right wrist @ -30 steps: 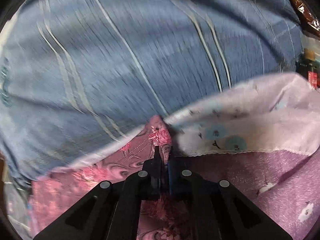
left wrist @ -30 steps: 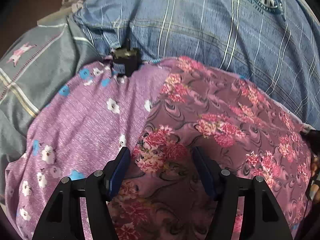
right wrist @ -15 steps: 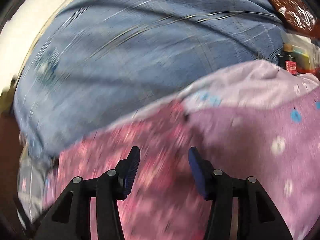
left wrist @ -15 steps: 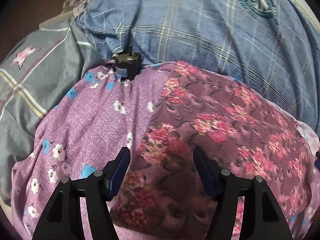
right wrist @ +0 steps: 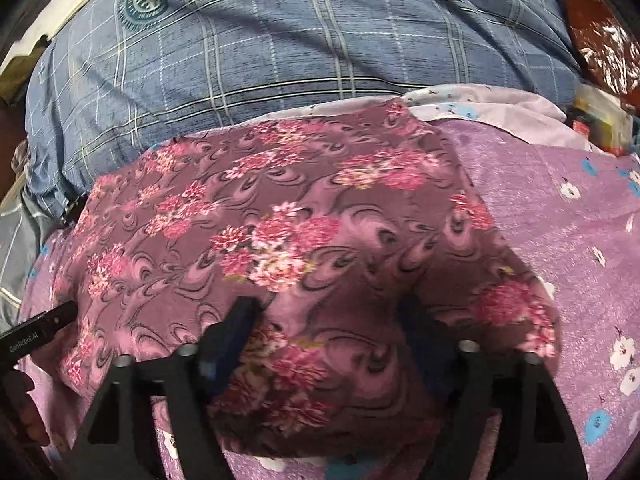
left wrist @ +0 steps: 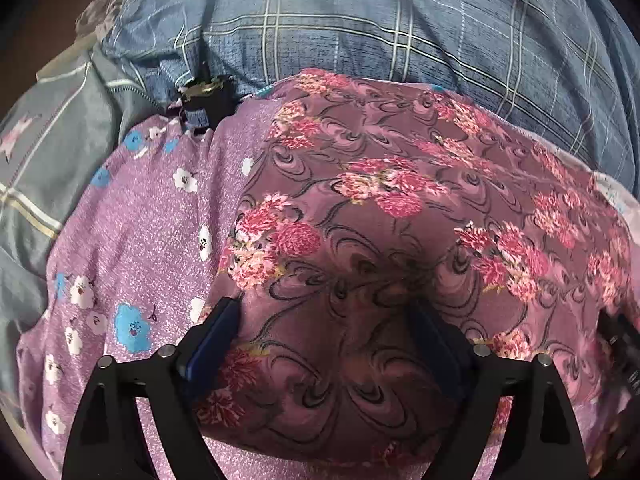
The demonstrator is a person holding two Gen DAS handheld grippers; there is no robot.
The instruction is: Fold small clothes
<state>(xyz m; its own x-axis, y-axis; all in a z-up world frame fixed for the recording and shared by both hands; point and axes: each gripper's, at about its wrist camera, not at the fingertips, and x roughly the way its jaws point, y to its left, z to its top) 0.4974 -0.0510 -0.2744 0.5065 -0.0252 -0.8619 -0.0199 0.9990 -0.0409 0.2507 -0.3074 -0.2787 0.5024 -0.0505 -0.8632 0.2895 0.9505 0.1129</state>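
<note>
A maroon garment with pink flowers [left wrist: 400,216] [right wrist: 280,216] lies folded on a purple flowered sheet [left wrist: 132,240] [right wrist: 560,220]. My left gripper [left wrist: 324,320] hovers over the garment's near left part. Its jaws are opening wide, the cloth lies under the gap, and the pads do not press on it. My right gripper [right wrist: 328,320] stands over the near right part. Its jaws are opening too and grip nothing. The left gripper's finger [right wrist: 36,332] shows at the left edge of the right wrist view. The right gripper [left wrist: 620,340] is a dark shape at the right edge of the left wrist view.
A blue plaid quilt [left wrist: 360,20] [right wrist: 280,40] bulges behind the garment. A grey striped cover [left wrist: 48,160] lies at the left. A small black object [left wrist: 204,108] sits at the sheet's far edge. Packets [right wrist: 600,132] and a shiny red-brown bag [right wrist: 596,40] lie at the far right.
My right gripper let go of the garment's corner, opened and swung back over the garment. My left gripper opened wider. The garment now lies flat and folded.
</note>
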